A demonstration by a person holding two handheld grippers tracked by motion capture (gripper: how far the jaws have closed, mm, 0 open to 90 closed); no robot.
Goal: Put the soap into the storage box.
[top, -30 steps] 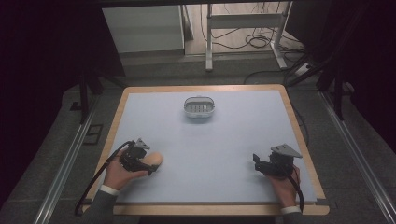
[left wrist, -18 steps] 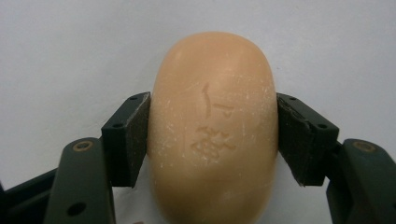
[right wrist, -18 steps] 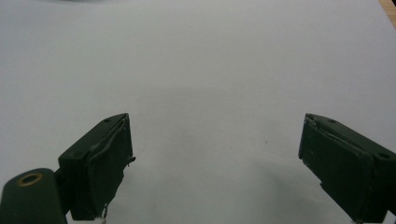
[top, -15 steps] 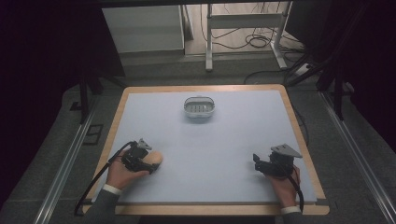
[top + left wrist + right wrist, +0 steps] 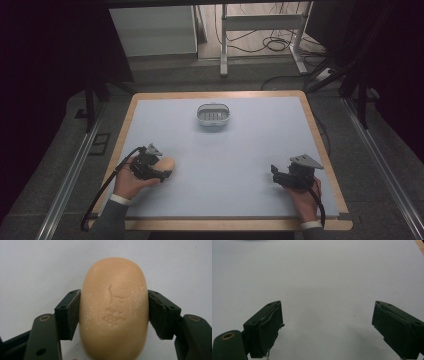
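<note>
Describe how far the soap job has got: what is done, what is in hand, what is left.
Done: the left hand-held gripper is shut on the soap. In hand: the soap sits near the table's front left. Left, probably: carrying it to the soap dish. The right hand-held gripper waits open.

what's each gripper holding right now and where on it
The left gripper clamps the tan soap bar across its long sides, near mid-length. The right gripper holds nothing.

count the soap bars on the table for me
1. The soap bar sits near the table's left front corner, clamped between the jaws of the left gripper. The soap dish at the far middle looks empty, though its inside is hard to see.
</note>
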